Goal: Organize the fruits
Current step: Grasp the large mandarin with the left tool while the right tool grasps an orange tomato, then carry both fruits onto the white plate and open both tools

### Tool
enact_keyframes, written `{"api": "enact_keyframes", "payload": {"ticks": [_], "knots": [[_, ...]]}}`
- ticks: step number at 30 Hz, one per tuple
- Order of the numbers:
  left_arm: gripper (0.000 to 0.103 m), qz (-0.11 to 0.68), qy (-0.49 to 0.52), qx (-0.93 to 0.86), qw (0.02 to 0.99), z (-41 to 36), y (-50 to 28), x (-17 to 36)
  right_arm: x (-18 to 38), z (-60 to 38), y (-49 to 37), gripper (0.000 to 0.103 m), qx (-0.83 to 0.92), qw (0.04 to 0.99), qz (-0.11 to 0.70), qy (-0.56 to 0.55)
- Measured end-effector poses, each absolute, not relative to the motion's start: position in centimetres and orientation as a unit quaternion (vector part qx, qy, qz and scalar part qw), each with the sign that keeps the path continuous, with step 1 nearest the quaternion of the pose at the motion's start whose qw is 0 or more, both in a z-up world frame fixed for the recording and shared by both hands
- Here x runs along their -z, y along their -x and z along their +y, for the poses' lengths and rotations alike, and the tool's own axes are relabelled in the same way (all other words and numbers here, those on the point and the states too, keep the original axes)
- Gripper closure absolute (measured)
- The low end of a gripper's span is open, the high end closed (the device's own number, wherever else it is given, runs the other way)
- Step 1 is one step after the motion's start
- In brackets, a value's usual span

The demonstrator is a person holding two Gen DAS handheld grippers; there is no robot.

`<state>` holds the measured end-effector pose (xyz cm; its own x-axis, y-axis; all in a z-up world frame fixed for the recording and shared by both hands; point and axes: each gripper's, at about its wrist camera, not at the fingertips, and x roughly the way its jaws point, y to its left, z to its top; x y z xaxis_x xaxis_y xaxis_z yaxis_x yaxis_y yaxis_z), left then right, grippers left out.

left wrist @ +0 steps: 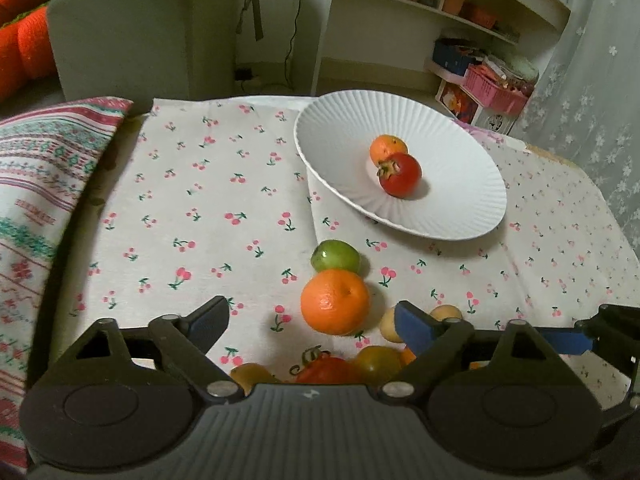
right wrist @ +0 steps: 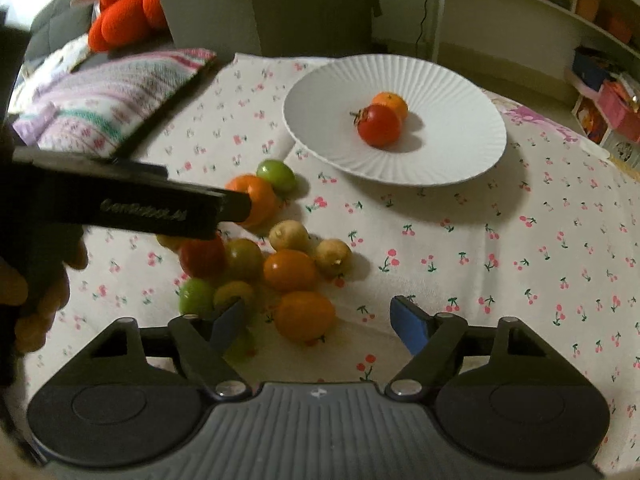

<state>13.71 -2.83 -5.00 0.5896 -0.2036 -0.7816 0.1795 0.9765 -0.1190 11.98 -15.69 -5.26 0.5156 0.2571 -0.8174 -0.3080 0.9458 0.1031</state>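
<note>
Your right gripper [right wrist: 320, 322] stands with jaws apart and nothing between the pads; an orange fruit [right wrist: 305, 315] lies just beyond and between the blue fingertips [right wrist: 408, 322], untouched. Only the right wrist view shows the whole loose pile of fruit [right wrist: 260, 264] on the cherry-print cloth [right wrist: 500, 260] over the worktop: green, yellow, orange and red pieces, bunched and touching. That view also shows your left gripper [right wrist: 224, 210] reaching in from the left above the pile, with part of your hand [right wrist: 24, 296] at the edge.

In the left wrist view, your left gripper [left wrist: 312, 322] is likewise open and grips nothing. A mandarin [left wrist: 335, 301] sits just ahead between the fingertips, touching a green fruit [left wrist: 335, 257] behind it. The rest of the pile is mostly hidden under the gripper body here.

Further back, the white ribbed plate [left wrist: 452, 216] rests on the cloth and holds two pieces: a red tomato [left wrist: 401, 175] with its stalk, touching a small orange fruit [left wrist: 387, 148] behind it. The plate stands apart from the pile.

Only the left wrist view shows the shelves [left wrist: 460, 12] clearly.
</note>
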Motion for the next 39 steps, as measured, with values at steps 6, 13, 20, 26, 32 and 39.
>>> {"api": "enact_keyframes", "payload": {"ticks": [6,13,20,26,32,39], "knots": [[0.046,0.451,0.023,0.123,0.884,-3.0,-14.3,6.2,6.4,-15.2,-12.3,0.038,-0.160,0.866,0.471,0.051],[0.072,0.449,0.022,0.141,0.882,-3.5,-14.7,6.5,7.0,-14.8,-12.7,0.051,-0.164,0.866,0.468,0.061],[0.073,0.445,0.024,0.136,0.885,-3.3,-14.6,5.9,6.5,-14.5,-12.6,0.069,-0.170,0.870,0.459,0.063],[0.074,0.431,0.026,0.138,0.891,-3.3,-14.2,4.7,5.5,-15.0,-12.7,0.069,-0.175,0.874,0.452,0.044],[0.074,0.413,0.013,0.138,0.900,-3.9,-13.6,3.6,4.1,-15.6,-12.6,0.069,-0.178,0.882,0.434,0.034],[0.074,0.385,-0.016,0.129,0.914,-4.6,-13.2,2.5,2.3,-17.3,-13.2,0.069,-0.164,0.897,0.410,0.017]]}}
